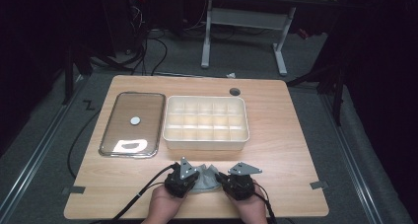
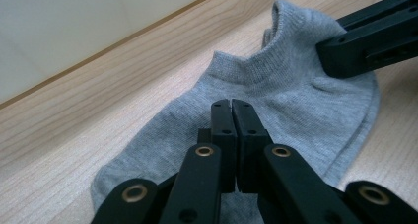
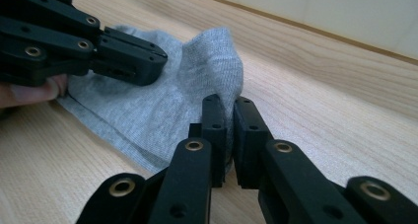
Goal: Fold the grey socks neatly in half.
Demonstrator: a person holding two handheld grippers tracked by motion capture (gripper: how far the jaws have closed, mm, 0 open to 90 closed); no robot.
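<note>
From the high view, a grey sock (image 1: 206,178) lies on the bench (image 1: 286,150) just in front of the divided white box (image 1: 205,123), between the left gripper (image 1: 183,177) and the right gripper (image 1: 237,180); a clear lid (image 1: 132,124) rests to the left of the box.

In the left gripper view, the left gripper (image 2: 231,105) has its jaws closed together over the middle of the sock (image 2: 276,100); whether they pinch any cloth cannot be told.

In the right gripper view, the right gripper (image 3: 229,103) has its jaws closed on a raised fold of the sock (image 3: 217,61), on the side nearer the box.

The step in hand looks like folding the sock. Next, the right gripper would likely carry its fold across while the left pins the cloth, before the sock goes into a box compartment.
</note>
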